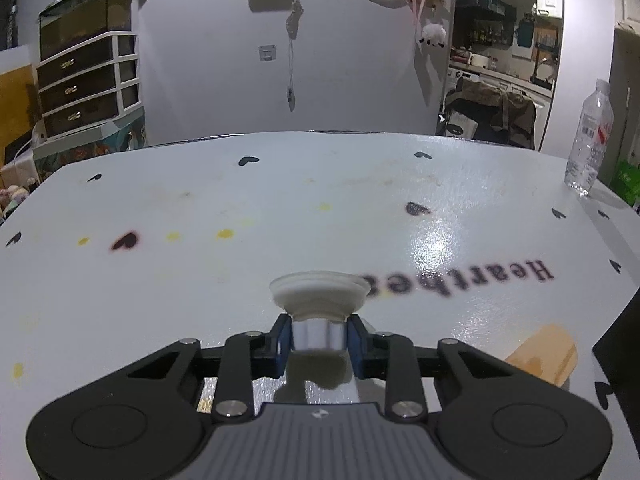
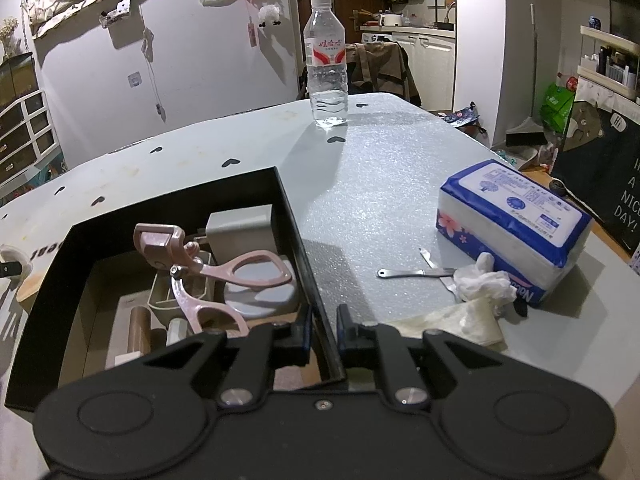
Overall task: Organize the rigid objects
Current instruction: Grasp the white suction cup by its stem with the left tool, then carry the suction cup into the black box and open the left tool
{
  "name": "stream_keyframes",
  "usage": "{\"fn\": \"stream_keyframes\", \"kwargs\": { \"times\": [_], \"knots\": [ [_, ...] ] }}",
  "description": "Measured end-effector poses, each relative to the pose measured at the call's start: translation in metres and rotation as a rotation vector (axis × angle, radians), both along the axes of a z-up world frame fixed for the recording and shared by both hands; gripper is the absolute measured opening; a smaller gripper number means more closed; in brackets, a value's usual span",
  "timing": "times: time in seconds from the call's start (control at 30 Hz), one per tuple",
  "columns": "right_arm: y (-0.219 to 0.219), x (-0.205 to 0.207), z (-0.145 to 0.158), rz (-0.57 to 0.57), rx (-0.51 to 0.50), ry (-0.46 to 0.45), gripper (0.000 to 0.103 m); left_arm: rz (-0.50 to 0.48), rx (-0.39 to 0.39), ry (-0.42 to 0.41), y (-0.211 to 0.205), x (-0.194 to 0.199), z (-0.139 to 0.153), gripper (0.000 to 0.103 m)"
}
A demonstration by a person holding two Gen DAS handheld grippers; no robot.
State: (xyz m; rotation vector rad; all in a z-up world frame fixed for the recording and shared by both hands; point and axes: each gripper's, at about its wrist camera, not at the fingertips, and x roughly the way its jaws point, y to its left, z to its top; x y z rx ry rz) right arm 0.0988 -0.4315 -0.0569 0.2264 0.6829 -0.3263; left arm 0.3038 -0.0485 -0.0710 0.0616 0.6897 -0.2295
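My left gripper (image 1: 319, 336) is shut on a small white suction-cup piece (image 1: 319, 292), gripped by its silvery stem and held just above the white table (image 1: 200, 280). My right gripper (image 2: 323, 330) straddles the right wall of a black box (image 2: 298, 236), its blue pads close on both sides of the wall. The box holds a pink eyelash curler (image 2: 212, 268), a round grey lid (image 2: 260, 296), a grey case (image 2: 240, 228) and other small items. The left gripper's white piece also shows at the far left of the right wrist view (image 2: 12, 260).
A water bottle (image 2: 326, 60) stands at the table's far side; it also shows in the left wrist view (image 1: 590, 140). A tissue pack (image 2: 512, 236), crumpled tissue (image 2: 484, 284) and metal tweezers (image 2: 416, 272) lie right of the box. An orange wooden piece (image 1: 544, 352) lies near the box.
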Motion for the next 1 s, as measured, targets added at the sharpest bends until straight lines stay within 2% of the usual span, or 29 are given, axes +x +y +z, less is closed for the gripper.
{"fn": "stream_keyframes", "kwargs": {
  "times": [0.27, 0.43, 0.73, 1.0],
  "knots": [
    [-0.001, -0.001, -0.001, -0.004, 0.009, -0.012, 0.013, -0.013, -0.053, -0.029, 0.000, -0.015, 0.014, 0.031],
    [-0.001, -0.004, -0.002, -0.006, 0.017, -0.026, 0.013, -0.058, -0.097, -0.066, -0.010, -0.032, 0.031, 0.031],
    [-0.002, -0.007, -0.003, -0.009, 0.028, -0.053, 0.012, -0.209, -0.181, -0.106, -0.044, -0.062, 0.057, 0.031],
    [-0.003, -0.008, -0.003, -0.006, 0.032, -0.059, 0.012, -0.425, -0.221, -0.097, -0.088, -0.091, 0.070, 0.031]
  ]
}}
